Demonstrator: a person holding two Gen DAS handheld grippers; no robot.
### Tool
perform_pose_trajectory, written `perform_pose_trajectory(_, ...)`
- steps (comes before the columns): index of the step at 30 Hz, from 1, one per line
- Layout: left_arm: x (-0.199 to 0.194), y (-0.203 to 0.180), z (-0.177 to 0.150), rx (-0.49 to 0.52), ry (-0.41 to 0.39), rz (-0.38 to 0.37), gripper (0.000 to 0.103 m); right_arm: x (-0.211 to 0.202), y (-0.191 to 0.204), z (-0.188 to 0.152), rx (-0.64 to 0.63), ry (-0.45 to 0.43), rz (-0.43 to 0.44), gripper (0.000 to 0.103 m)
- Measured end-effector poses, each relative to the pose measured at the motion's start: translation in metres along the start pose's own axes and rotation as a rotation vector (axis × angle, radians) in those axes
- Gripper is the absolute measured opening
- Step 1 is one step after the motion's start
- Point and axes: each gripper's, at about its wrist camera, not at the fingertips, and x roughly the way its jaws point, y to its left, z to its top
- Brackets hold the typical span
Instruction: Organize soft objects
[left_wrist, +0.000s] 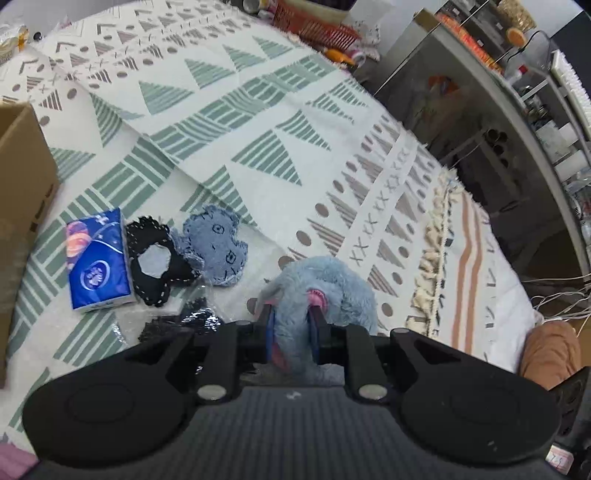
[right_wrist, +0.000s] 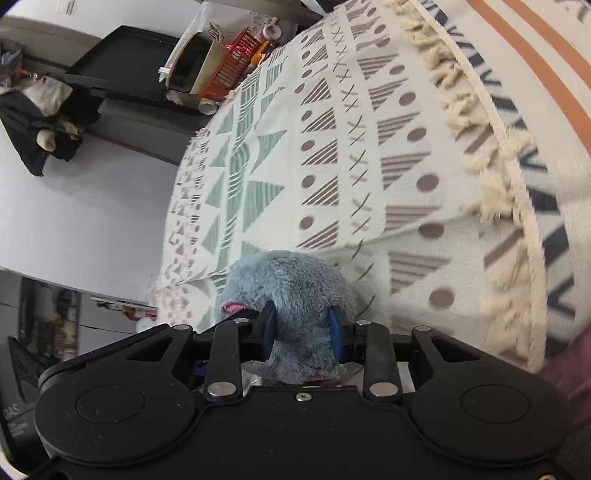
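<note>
In the left wrist view my left gripper (left_wrist: 291, 314) is shut on a fluffy grey-blue plush toy (left_wrist: 332, 284) with a pink patch, held just above the patterned blanket (left_wrist: 258, 110). My right gripper (right_wrist: 302, 317) is likewise shut on a grey-blue plush (right_wrist: 291, 284) with a pink patch at its left. I cannot tell whether it is the same toy. Left of the left gripper lie a blue denim fabric shape (left_wrist: 218, 245), a black stitched fabric piece (left_wrist: 157, 264) and a blue tissue pack (left_wrist: 98, 264).
A cardboard box (left_wrist: 22, 173) stands at the left edge. A clear bag with something black in it (left_wrist: 192, 317) lies by the left fingers. A red basket (left_wrist: 314, 22) sits at the far end. The blanket's fringe (right_wrist: 495, 155) runs nearby, and a knee (left_wrist: 550, 347) shows at right.
</note>
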Motion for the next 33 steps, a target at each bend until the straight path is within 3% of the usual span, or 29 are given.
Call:
perform_pose_trajectory(11,-0.056,0.011,-0.008,-0.001,-0.096,-0.106,0.018,-0.036,0.042,-0.024,-0.131,-0.096,0.011,0.022)
perform_pose_trajectory(33,-0.14,0.07,-0.006,-0.088,-0.239,-0.193,0.016,-0.046,0.128,-0.074,-0.308,-0.151,0.035,0.022)
